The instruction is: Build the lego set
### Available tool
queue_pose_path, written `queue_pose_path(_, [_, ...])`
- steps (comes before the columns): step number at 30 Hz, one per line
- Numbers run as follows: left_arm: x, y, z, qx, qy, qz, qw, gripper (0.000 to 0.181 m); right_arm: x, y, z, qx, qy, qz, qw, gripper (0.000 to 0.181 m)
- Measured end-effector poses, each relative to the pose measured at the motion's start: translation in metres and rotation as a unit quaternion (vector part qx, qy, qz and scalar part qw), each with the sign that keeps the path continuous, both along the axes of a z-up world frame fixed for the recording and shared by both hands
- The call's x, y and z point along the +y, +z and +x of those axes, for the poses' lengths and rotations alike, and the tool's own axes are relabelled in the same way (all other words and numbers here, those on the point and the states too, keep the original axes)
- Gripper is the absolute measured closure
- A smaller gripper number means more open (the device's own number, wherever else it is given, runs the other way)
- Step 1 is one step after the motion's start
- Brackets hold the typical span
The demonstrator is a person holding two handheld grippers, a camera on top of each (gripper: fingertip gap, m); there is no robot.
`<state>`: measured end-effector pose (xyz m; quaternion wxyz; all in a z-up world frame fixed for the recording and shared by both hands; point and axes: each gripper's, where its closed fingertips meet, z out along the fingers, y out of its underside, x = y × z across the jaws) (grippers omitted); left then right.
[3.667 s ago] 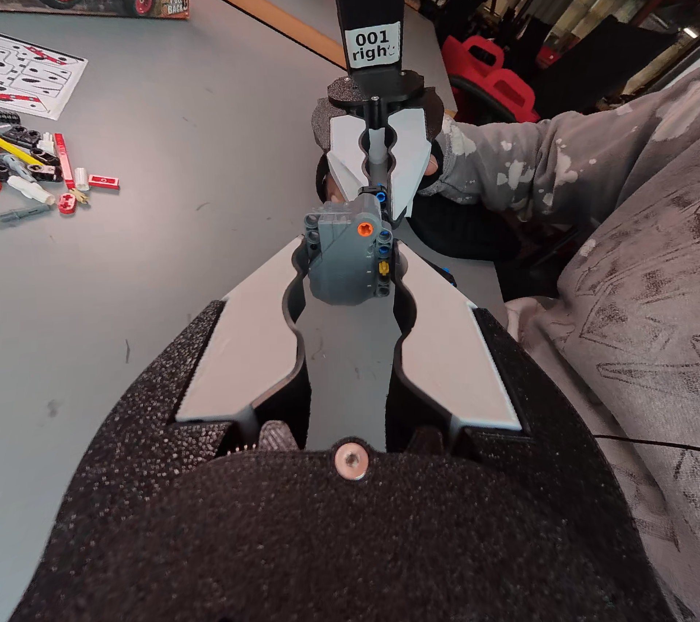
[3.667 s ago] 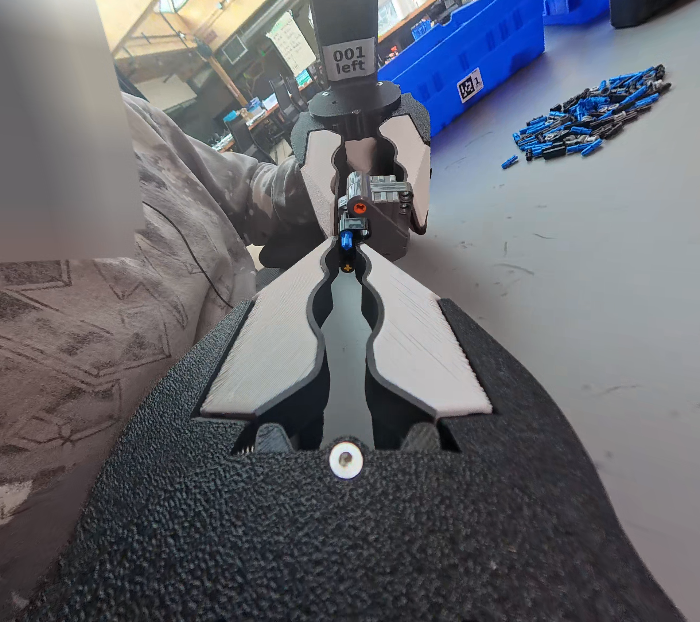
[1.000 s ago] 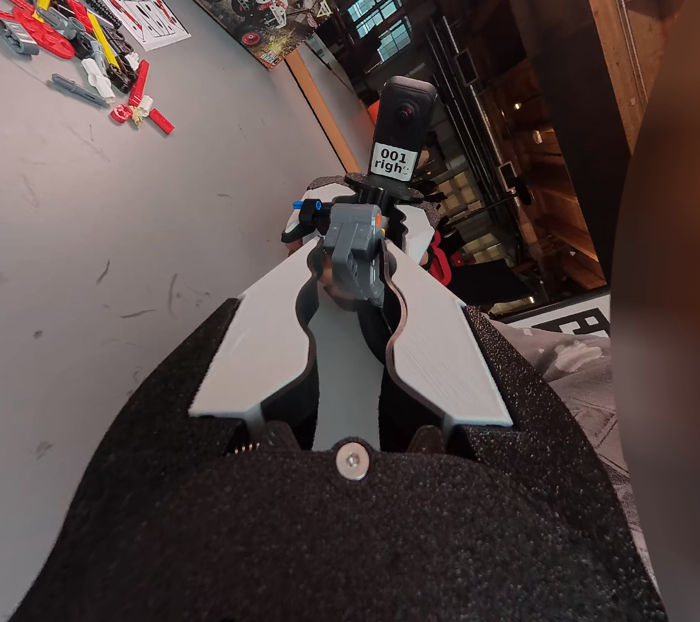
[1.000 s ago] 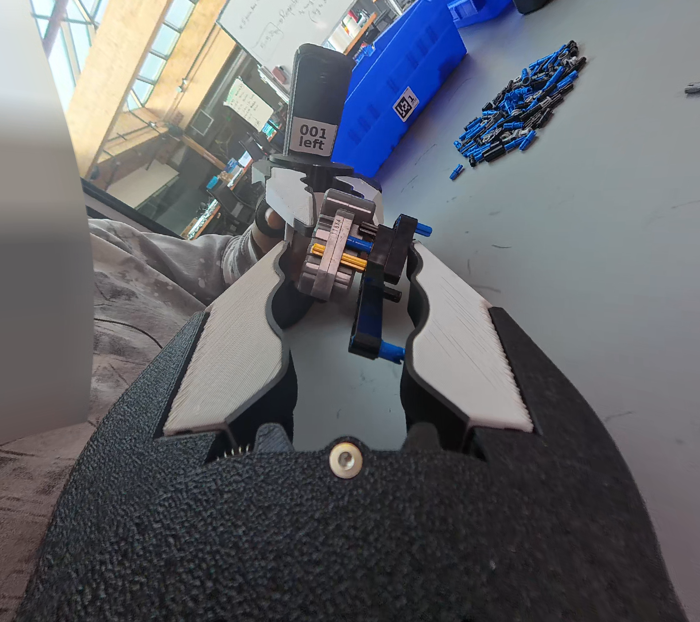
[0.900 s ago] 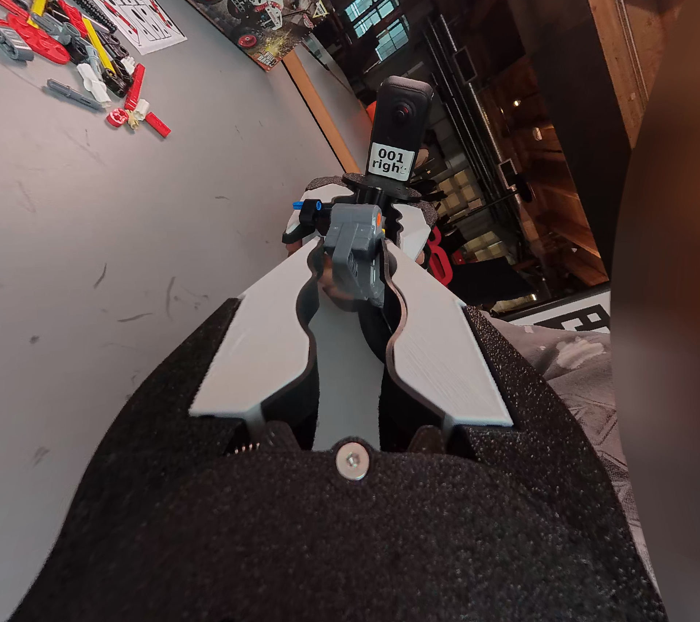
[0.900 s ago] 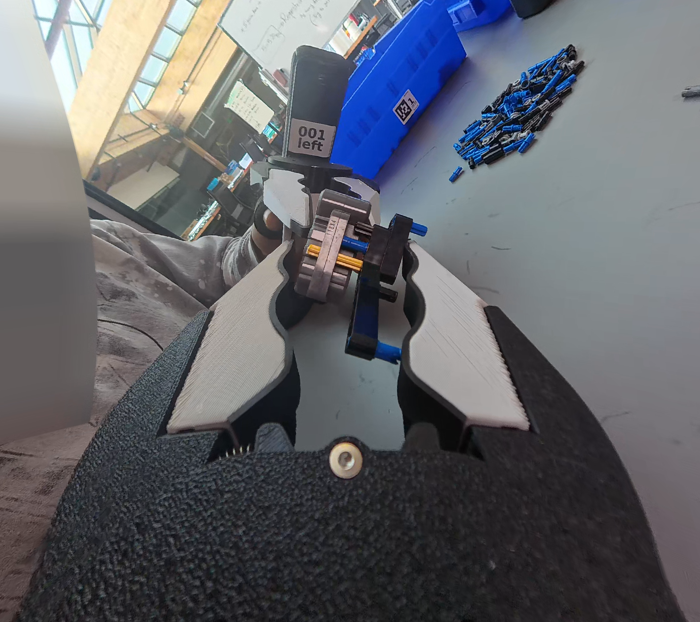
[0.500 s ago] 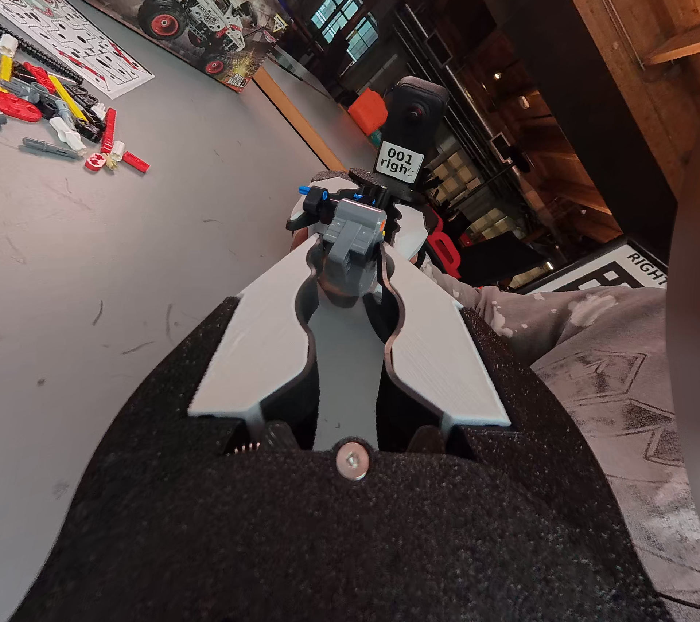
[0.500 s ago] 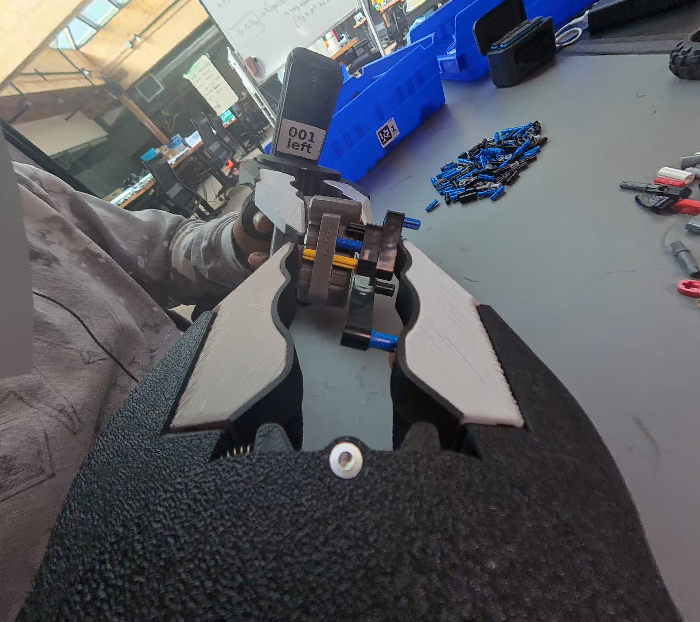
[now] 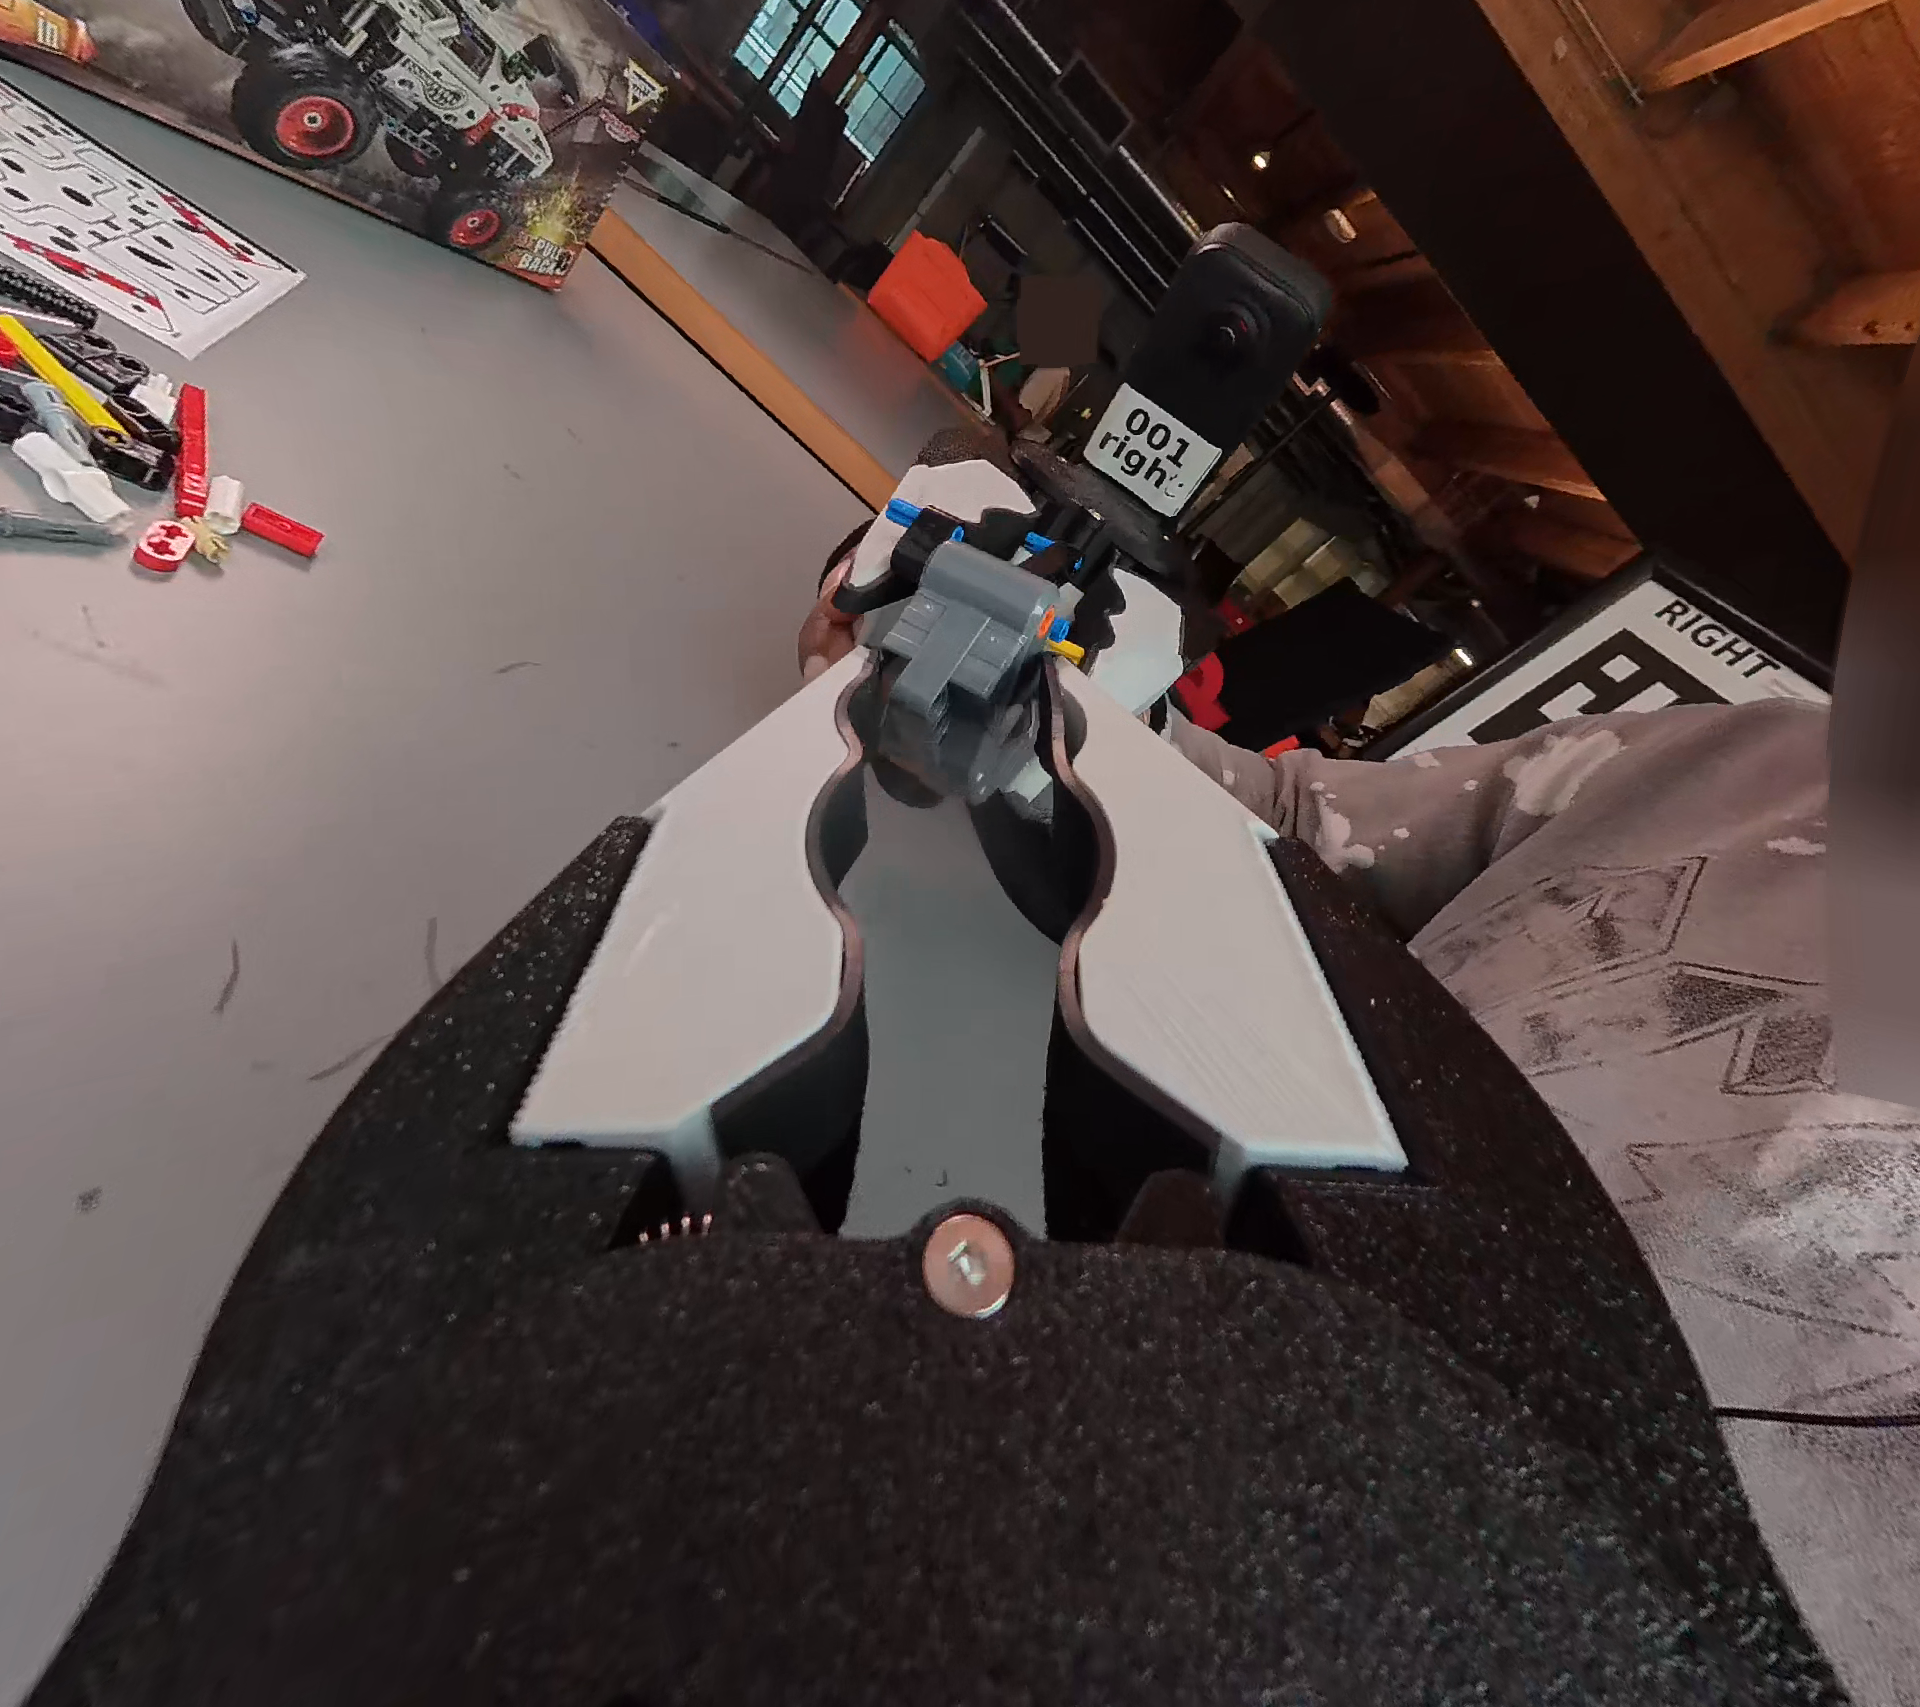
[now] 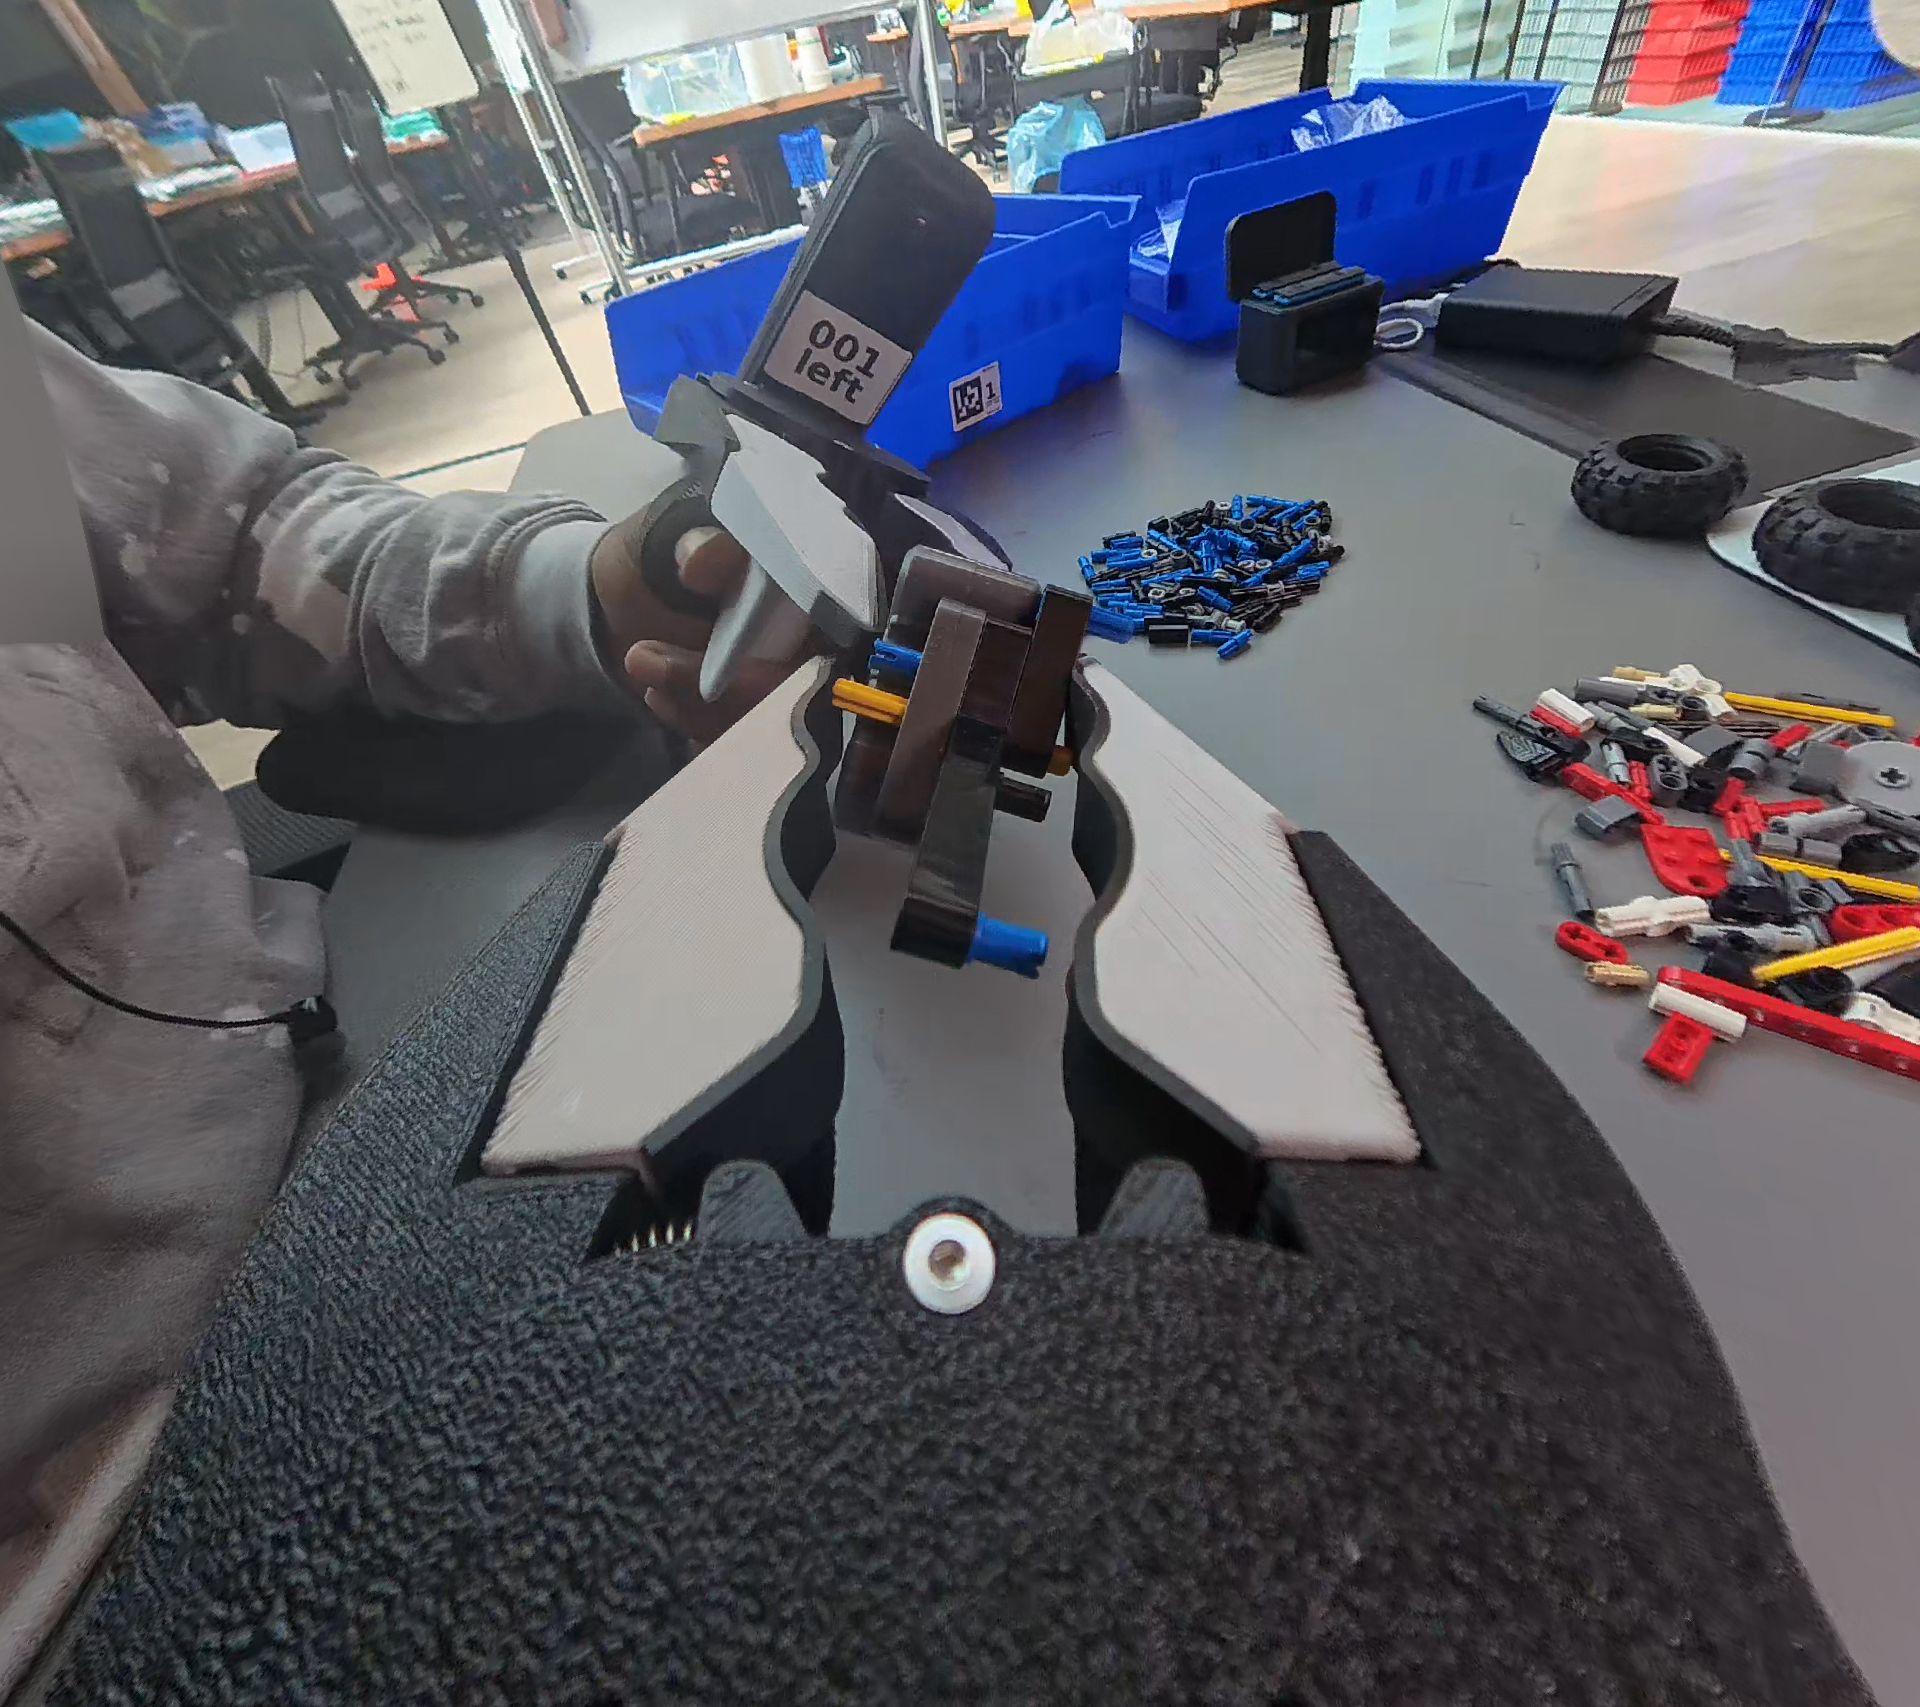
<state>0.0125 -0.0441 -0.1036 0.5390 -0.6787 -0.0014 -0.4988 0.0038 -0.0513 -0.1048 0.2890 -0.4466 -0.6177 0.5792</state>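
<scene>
A small Lego assembly [image 9: 961, 655] is held in the air between both grippers: a grey block with orange, yellow and blue pins. In the right wrist view the assembly [image 10: 971, 701] shows a black beam hanging down with a blue pin [image 10: 1008, 942] at its lower end. My left gripper [image 9: 956, 675] is shut on the grey block. My right gripper [image 10: 951, 686] faces it and is shut across the black beam side. The right gripper [image 9: 1039, 566] shows beyond the block in the left wrist view. The left gripper [image 10: 862, 608] shows behind the assembly in the right wrist view.
Loose red, yellow, grey and black pieces [image 10: 1766, 836] lie on the grey table [image 10: 1351, 722], also in the left wrist view [image 9: 114, 452]. A pile of blue and black pins [image 10: 1210, 561], black tyres [image 10: 1657, 483], blue bins [image 10: 1039, 307], the set box [image 9: 343, 57] and a sheet [image 9: 114, 244] lie around. The grippers are tip to tip, or close to it.
Both grippers have swung with the assembly, so more of the table shows. Since 3.7 s ago the right gripper went from pinching a thin pin to spanning the assembly with its black beam.
</scene>
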Motion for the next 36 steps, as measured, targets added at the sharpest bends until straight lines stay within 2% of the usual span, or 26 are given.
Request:
queue_pose_path(4, [0.0,-0.009,-0.001,0.034,0.009,-0.022,0.999,0.148,0.006,-0.005,0.002,-0.011,-0.005,0.002,1.0,0.138])
queue_pose_path(8, [-0.002,-0.016,-0.002,0.041,0.007,-0.05,0.998,0.14,0.009,-0.015,0.0,-0.009,-0.03,0.102,0.994,0.138])
queue_pose_path(10, [-0.002,-0.021,-0.003,0.046,0.007,-0.065,0.997,0.137,0.014,-0.023,-0.003,-0.002,-0.055,0.194,0.979,0.138])
queue_pose_path(14, [0.0,-0.028,-0.006,0.041,0.018,-0.085,0.995,0.136,0.007,-0.032,-0.005,0.021,-0.064,0.348,0.935,0.138])
queue_pose_path(20, [-0.003,-0.029,0.003,0.057,0.002,-0.086,0.995,0.139,-0.003,-0.026,-0.007,0.07,-0.071,0.463,0.881,0.139])
queue_pose_path(22, [-0.005,-0.026,0.003,0.077,0.001,-0.068,0.995,0.139,-0.005,-0.022,-0.007,0.087,-0.076,0.474,0.873,0.138])
queue_pose_path(24, [-0.007,-0.021,0.003,0.098,0.004,-0.043,0.994,0.139,-0.008,-0.017,-0.006,0.106,-0.076,0.462,0.877,0.137])
queue_pose_path(26, [-0.009,-0.017,0.003,0.122,0.005,-0.017,0.992,0.139,-0.011,-0.017,-0.004,0.092,-0.061,0.414,0.903,0.135])
queue_pose_path(28, [-0.009,-0.015,0.0,0.145,0.015,0.001,0.989,0.139,-0.012,-0.011,0.0,0.084,-0.045,0.339,0.936,0.123])
queue_pose_path(29, [-0.009,-0.012,-0.002,0.143,0.018,0.007,0.99,0.14,-0.011,-0.006,0.002,0.09,-0.043,0.317,0.943,0.123])
queue_pose_path(31, [-0.009,-0.008,-0.005,0.128,0.023,0.012,0.991,0.14,-0.007,0.003,0.006,0.108,-0.046,0.321,0.94,0.126])
queue_pose_path(36, [-0.008,-0.009,-0.001,0.083,0.011,-0.007,0.996,0.14,-0.012,0.003,0.004,0.143,-0.063,0.405,0.901,0.13])
